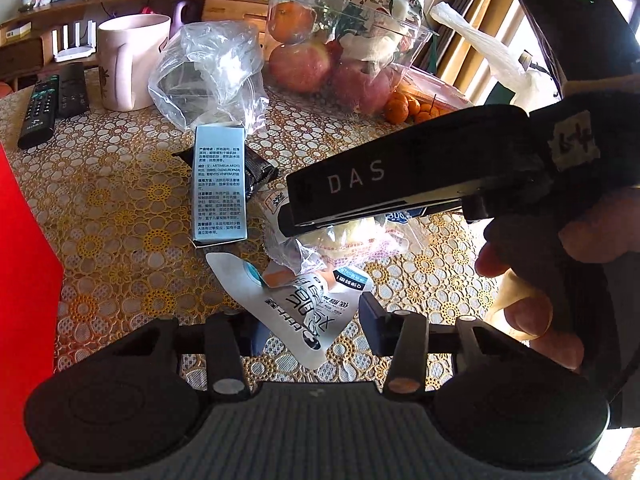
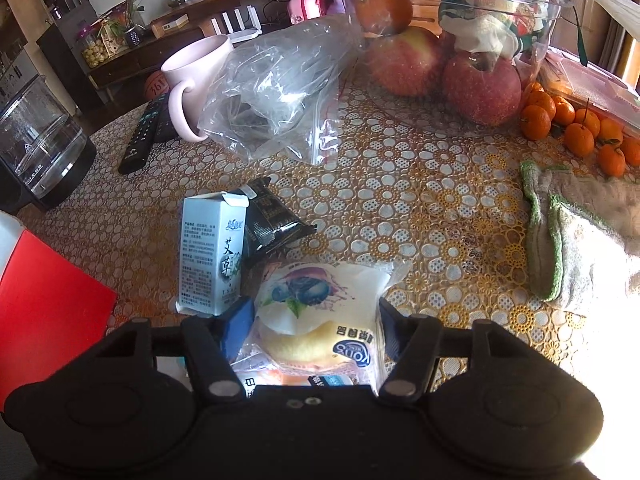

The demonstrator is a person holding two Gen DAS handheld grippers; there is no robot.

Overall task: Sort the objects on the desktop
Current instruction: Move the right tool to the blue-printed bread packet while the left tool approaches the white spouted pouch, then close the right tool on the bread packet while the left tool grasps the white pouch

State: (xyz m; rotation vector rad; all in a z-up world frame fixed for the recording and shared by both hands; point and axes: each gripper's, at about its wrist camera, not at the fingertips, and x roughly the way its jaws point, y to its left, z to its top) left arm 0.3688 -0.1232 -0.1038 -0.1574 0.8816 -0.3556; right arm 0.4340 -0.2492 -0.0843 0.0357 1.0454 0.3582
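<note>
Right gripper [image 2: 316, 320] has its blue pads either side of the blueberry bread packet [image 2: 320, 312], jaws spread to the packet's width and seemingly just touching rather than squeezing, with the packet lying straight ahead on the lace tablecloth [image 2: 440, 184] and its long axis running away from the tool. Left gripper [image 1: 304, 320] hangs open and empty over the white pouch [image 1: 296, 312], so the right hand is nearer the bread. Only the left view shows the pouch under the packet's near end; only the right shows the blue-white carton [image 2: 212, 256] and black sachet [image 2: 268, 216] crowding its left side.
</note>
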